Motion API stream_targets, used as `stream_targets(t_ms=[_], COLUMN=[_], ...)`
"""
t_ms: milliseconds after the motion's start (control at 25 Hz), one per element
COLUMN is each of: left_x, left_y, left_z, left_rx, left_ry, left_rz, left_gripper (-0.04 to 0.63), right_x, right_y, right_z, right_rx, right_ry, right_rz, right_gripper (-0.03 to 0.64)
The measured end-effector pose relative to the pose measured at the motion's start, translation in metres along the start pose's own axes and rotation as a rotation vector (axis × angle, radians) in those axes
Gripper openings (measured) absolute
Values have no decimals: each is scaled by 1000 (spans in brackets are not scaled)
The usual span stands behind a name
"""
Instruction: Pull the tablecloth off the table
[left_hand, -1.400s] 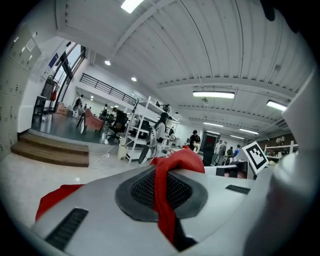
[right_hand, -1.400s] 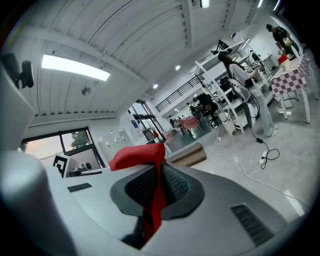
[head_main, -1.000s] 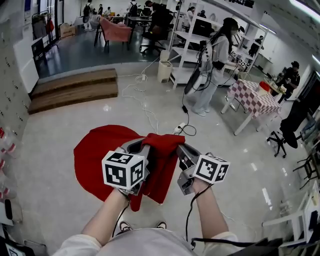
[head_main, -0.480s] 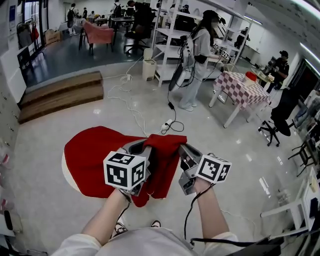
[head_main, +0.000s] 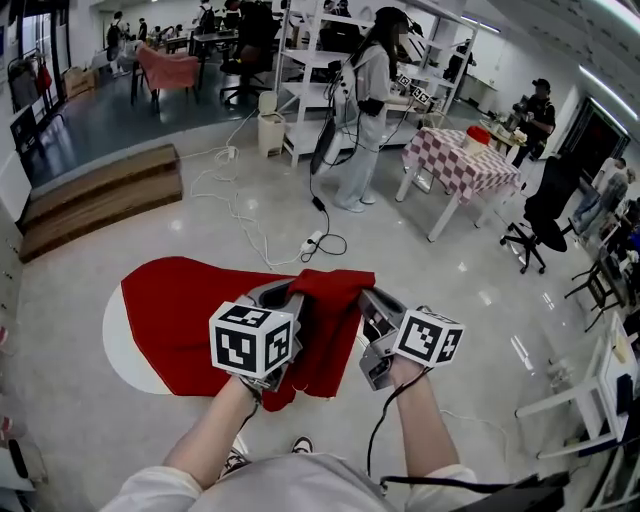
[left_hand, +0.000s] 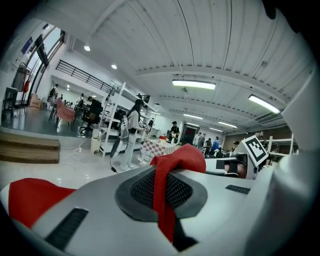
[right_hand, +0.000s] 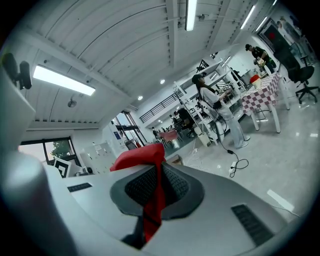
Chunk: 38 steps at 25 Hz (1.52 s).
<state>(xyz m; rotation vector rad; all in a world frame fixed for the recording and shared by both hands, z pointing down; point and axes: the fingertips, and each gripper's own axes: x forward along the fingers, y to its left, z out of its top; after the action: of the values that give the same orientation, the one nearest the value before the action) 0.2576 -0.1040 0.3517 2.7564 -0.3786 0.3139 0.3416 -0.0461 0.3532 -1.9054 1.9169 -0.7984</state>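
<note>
Tablecloth (head_main: 190, 310), red, looks soft and light, draped at centre left. My left claw (head_main: 282, 295) and right claw (head_main: 368, 300) each pinch its bunched edge, a sound hold, I judge.

Red tablecloth (head_main: 190, 310) half off round table (head_main: 115, 345)

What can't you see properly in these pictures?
- Round table: head view, the red tablecloth covers all but a white rim.
- Left gripper and right gripper tips: head view, the bunched cloth drapes over them.
- Things on the checkered table: head view, too small.
- Rest of the tablecloth: right gripper view, hidden behind the gripper's own body.
</note>
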Motion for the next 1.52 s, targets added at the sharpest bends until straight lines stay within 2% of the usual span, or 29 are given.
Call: stream_targets(t_ms=[1000,1520], left_x=[85,114], left_y=[-93,-134], left_z=[-42,-60], left_rx=[39,50], left_ry=[124,169], left_rz=[-215,-262], left_gripper=[17,17], right_x=[-97,-139], right_y=[-94,-126], right_z=[18,25], right_rx=[67,93], right_ry=[-113,-145], right_rz=[-219,-272], right_gripper=[35,35])
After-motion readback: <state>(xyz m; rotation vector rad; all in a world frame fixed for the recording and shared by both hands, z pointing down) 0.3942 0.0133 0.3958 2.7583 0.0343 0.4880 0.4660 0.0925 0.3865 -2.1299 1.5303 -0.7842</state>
